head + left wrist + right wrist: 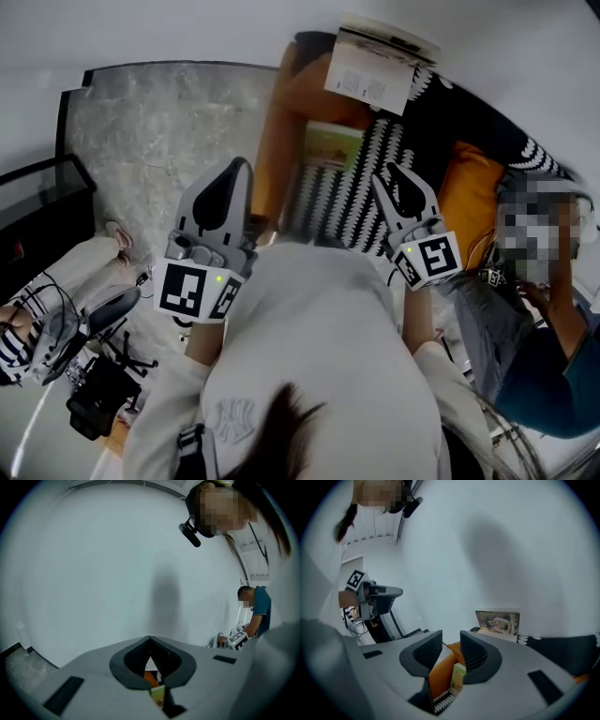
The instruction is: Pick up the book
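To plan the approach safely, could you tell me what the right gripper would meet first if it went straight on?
Probably the orange fabric, seen between the open jaws of the right gripper. The green book lies just beside and below that line. Depth is unclear.

worn: white sweatshirt (319, 356), pale embroidered logo (230, 419) | left gripper (239, 171), right gripper (392, 180): grey shells, black ribbed pads (472, 651) | behind jaws: black-and-white marker cubes (195, 289), green lights (217, 278)

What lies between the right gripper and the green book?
In the head view, only the black-and-white patterned cloth lies between the right gripper and the green book; nothing else is in that stretch.
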Motion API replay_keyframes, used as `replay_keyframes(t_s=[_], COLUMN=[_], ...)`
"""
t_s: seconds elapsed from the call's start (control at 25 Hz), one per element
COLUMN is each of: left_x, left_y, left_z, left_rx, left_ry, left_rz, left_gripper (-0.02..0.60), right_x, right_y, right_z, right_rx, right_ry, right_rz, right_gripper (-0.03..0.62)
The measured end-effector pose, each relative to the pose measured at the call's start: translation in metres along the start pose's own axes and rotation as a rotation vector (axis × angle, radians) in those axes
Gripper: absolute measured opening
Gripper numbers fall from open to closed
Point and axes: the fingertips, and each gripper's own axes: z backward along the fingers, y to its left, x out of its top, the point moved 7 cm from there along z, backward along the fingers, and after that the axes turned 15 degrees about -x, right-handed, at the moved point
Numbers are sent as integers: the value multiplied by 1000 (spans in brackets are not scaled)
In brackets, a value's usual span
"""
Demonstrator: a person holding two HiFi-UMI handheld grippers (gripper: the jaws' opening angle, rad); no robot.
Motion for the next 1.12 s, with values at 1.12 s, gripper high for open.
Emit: replay_keyframes(t_s=[1.12], left_x=[-22], left_y=[3], left_z=[-98], left_rx=[-135], left_ry=[256], left_rz=[33], left_gripper=[9], right_x=[-217], right_y=[-67], right_z=[-217], right_rx=[475], right_ry=[485], right_rz=[244], right_gripper=[302])
